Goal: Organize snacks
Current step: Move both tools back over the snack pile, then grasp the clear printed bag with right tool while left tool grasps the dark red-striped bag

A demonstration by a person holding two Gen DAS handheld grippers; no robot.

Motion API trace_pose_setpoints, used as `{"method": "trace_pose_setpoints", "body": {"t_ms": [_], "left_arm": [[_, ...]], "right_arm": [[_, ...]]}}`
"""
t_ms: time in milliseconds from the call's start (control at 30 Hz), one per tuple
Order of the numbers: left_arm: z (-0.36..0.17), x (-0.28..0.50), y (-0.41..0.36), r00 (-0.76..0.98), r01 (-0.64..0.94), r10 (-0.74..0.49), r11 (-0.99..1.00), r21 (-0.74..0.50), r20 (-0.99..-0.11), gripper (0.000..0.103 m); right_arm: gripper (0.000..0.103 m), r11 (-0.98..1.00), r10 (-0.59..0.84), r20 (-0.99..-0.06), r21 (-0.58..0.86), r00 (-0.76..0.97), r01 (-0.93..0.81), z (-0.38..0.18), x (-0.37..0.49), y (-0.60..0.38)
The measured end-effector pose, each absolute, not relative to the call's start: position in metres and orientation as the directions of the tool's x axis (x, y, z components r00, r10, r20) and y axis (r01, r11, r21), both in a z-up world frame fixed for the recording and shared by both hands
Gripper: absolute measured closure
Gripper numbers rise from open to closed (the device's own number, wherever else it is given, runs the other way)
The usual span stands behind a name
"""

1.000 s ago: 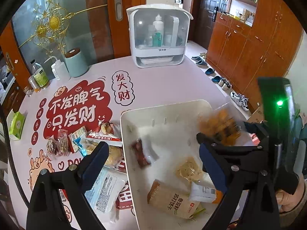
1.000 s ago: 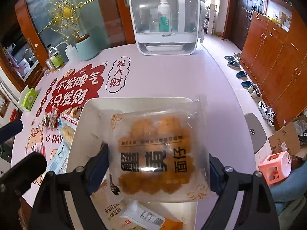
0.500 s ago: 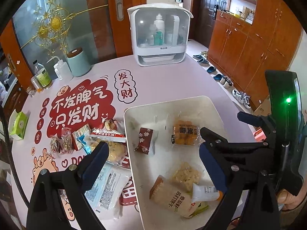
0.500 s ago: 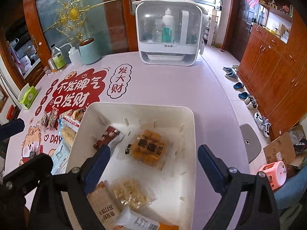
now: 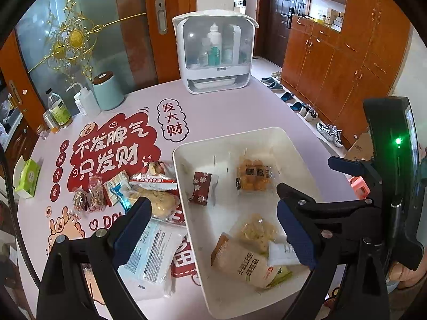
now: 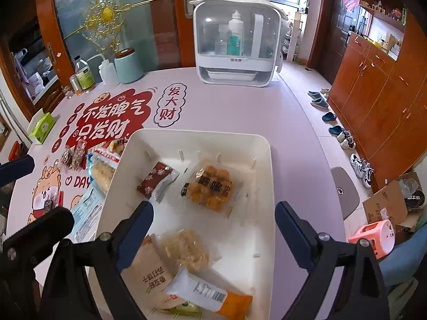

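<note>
- Far left of the table [image 5: 226, 112], a green tissue box [image 5: 26, 177] and some bottles sit well away from the work.
- Next come the loose snacks still outside the bin: two small nut packs [image 5: 89, 197], a blue-and-white wrapper [image 5: 117, 188], a red-striped packet [image 5: 154, 176], a pale cake in clear wrap [image 5: 160, 202] and a large flat white pack [image 5: 152, 256] nearest the camera.
- The left gripper [image 5: 210, 221] hangs above this pile with its jaws wide apart and nothing between them. Its left finger is over the flat white pack, its right finger over the bin.
- The flat white pack lies just below and left of the left gripper's gap, with its long axis running roughly away from the camera, slightly tilted. My guess is it is the easiest next pick, and the left hand is clearly the nearer one.
- The white bin [image 6: 267, 144] sits right of the pile, touching or nearly touching it along its left wall.
- Inside the bin: a dark red packet [image 6: 153, 177], a bag of orange puffs [image 6: 209, 188], a clear bag of pale crisps [image 6: 186, 250], a tan paper bag [image 6: 149, 274] and a white-and-orange sachet [image 6: 208, 296].
- The right gripper [image 6: 213, 226] is over the bin, jaws spread wide and empty; the puffs lie flat on the bin floor, beyond the fingertips.
- Right of the table are a pink stool [image 6: 372, 236] and shoes on the floor.
</note>
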State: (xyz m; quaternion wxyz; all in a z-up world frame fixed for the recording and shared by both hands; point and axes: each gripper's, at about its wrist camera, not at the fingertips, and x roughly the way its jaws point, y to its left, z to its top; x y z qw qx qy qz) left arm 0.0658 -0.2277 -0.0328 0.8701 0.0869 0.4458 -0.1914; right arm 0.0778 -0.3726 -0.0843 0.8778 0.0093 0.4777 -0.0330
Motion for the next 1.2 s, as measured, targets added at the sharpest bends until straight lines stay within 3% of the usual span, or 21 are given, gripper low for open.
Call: {"method": "trace_pose_setpoints", "body": {"t_ms": [300,700,900,1200], "left_arm": [[-0.031,0.055,-0.172,0.545,0.394,-0.222,0.919,0.013,-0.809,0.008],[-0.041,0.073,-0.028,0.543,0.251,-0.117,0.968,0.027,-0.831,0.008],[-0.072,0.095,0.041,0.491,0.162,-0.063,0.987,0.019,-0.869,0.008],[-0.158,0.129,0.098,0.308,0.096,-0.089,0.993,-0.062,-0.947,0.008]], "right_arm": [[0.01,0.998,-0.042,-0.852,-0.016,0.522,0.055,-0.088,0.076,-0.331],[0.01,0.999,0.002,-0.853,-0.017,0.522,-0.032,-0.084,0.088,-0.217],[0.01,0.999,0.014,-0.877,-0.007,0.481,-0.044,-0.101,0.099,-0.169],[0.01,0.998,0.015,-0.91,0.039,0.413,0.05,-0.147,0.116,-0.123]]}}
